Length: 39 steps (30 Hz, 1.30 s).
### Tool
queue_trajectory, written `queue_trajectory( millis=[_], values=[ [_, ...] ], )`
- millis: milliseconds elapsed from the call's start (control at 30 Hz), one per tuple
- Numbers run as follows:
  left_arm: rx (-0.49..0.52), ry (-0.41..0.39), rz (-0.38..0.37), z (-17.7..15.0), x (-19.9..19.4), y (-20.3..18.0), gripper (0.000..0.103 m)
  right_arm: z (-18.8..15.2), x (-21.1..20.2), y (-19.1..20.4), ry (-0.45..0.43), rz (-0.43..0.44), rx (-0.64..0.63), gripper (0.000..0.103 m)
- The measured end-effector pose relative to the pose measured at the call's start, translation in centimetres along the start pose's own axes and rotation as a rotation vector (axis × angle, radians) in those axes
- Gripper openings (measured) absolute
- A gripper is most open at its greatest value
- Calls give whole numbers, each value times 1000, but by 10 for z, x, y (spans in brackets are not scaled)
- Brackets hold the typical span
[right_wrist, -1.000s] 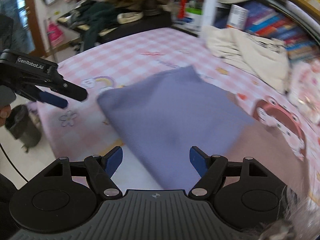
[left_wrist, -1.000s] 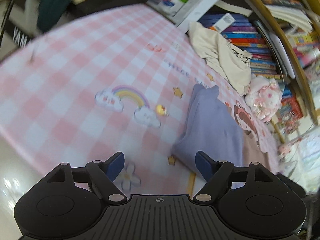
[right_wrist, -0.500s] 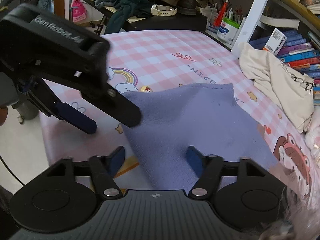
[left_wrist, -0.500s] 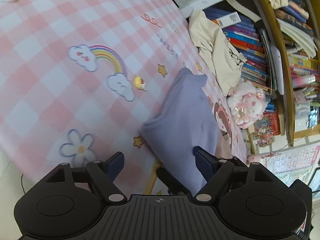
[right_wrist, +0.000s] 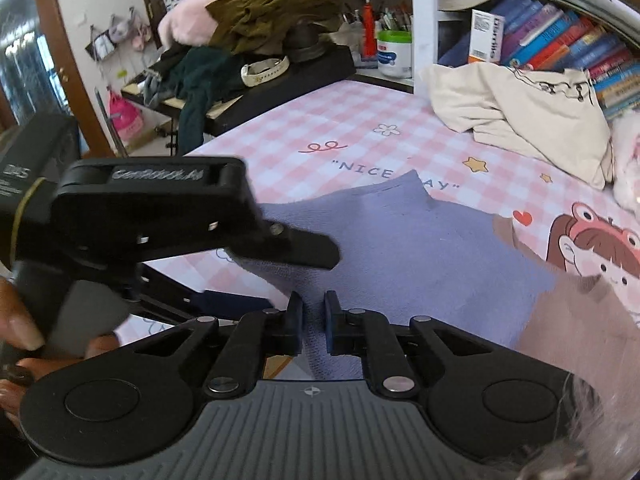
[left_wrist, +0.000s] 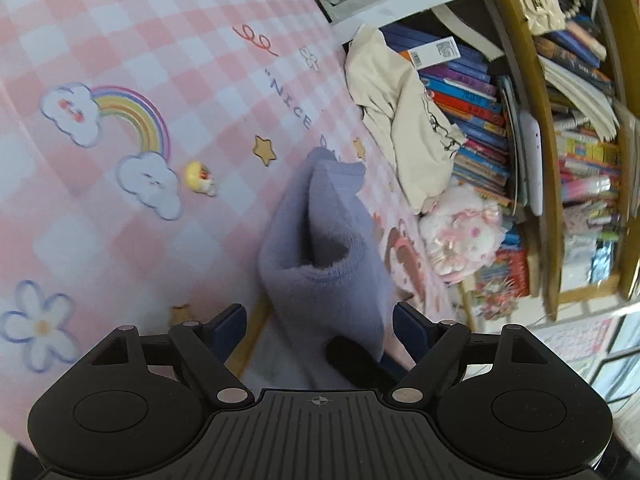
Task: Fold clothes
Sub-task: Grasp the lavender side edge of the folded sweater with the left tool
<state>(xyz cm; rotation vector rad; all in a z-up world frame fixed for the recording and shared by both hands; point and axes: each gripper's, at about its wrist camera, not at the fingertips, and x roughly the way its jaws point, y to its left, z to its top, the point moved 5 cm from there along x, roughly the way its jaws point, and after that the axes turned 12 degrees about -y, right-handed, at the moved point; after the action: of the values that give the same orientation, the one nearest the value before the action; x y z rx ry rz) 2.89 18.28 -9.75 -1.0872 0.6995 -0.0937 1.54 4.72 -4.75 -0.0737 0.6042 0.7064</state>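
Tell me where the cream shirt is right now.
The cream shirt lies crumpled at the table's far right, against the bookshelf books, beyond the purple garment.

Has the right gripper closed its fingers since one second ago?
Yes. The right gripper, wide open earlier, is now shut on the purple cloth near edge.

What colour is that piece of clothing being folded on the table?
The garment is a plain lavender purple, seen best in the right wrist view.
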Motion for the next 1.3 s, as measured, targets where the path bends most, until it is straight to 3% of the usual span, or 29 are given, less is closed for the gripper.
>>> queue_trajectory(
  millis=[100, 167, 233, 433, 700, 867, 1033, 1300],
  values=[
    [-43, -10, -5, 1, 6, 1, 82, -4, 0, 0, 18, 11, 20, 15],
    [-44, -11, 12, 0, 8, 2, 82, -6, -3, -2, 18, 11, 36, 35],
    [-53, -11, 28, -1, 10, 5, 82, -7, -11, -9, 0, -9, 59, 45],
    [-64, -17, 23, -1, 11, 10, 82, -20, -41, -49, -12, -115, 193, 52],
    [-74, -22, 28, -2, 9, 10, 82, -57, -113, -133, -25, -460, 414, 53],
    [-43, -23, 43, -3, 9, 5, 82, -83, -143, -162, 17, -585, 439, 54],
    [-21, -48, 53, -6, 9, 2, 85, -94, -152, -172, 19, -555, 439, 58],
    [48, -136, 112, -18, 10, -10, 89, -83, -142, -177, 39, -458, 283, 60]
  ],
)
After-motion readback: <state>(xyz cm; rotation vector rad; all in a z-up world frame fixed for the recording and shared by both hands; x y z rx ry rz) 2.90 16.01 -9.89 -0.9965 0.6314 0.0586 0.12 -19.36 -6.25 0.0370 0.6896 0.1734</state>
